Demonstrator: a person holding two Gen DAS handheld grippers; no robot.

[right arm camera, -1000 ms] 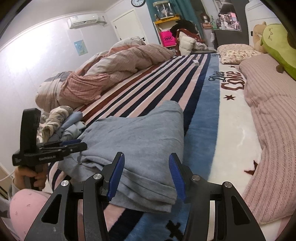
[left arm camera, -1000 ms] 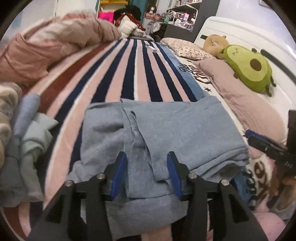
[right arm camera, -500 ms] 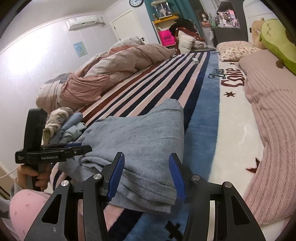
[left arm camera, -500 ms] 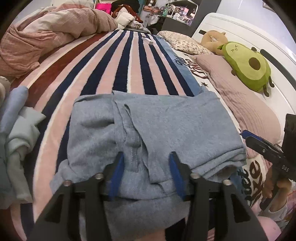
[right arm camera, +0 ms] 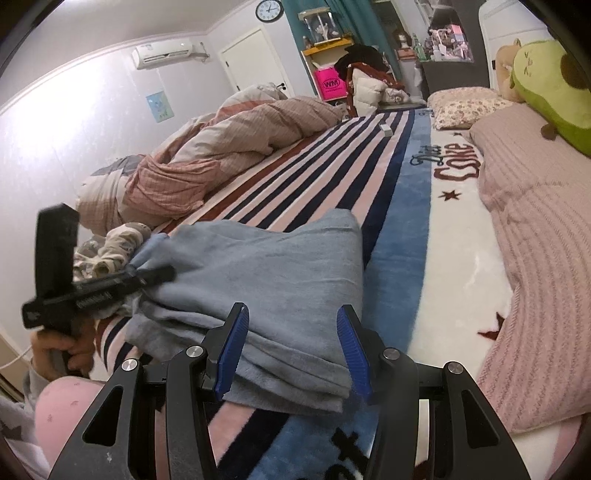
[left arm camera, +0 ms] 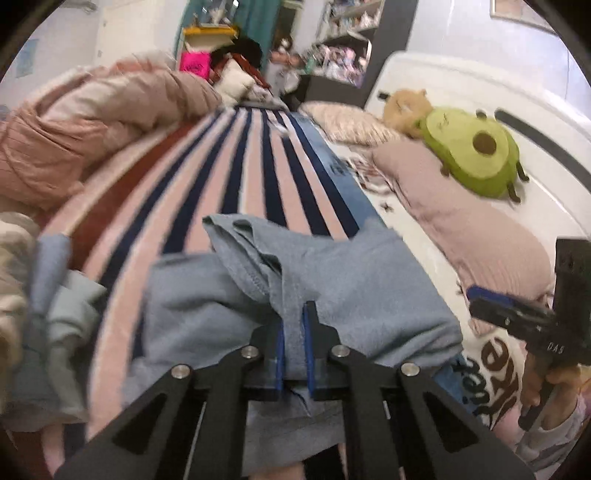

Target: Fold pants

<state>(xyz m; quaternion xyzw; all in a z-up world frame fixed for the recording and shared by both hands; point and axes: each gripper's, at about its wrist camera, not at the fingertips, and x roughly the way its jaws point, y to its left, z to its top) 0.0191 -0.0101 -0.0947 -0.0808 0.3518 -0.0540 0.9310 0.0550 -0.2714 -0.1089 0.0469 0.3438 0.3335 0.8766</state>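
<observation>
Currently left gripper pinches 1 thin ridge of the folded grey-blue fleece pants; right gripper gapes, holding nothing. Risk: layers slip, fold unravels.

A striped blanket covers the bed — the landmark here. On its left edge lies a bunched pink duvet; along its right side, a pink knitted cover with a green avocado plush on top. Beyond its far end — a pink bag, with a wall clock above.

Both wrist cams low, close over pants, facing along bed; left view blurred.
</observation>
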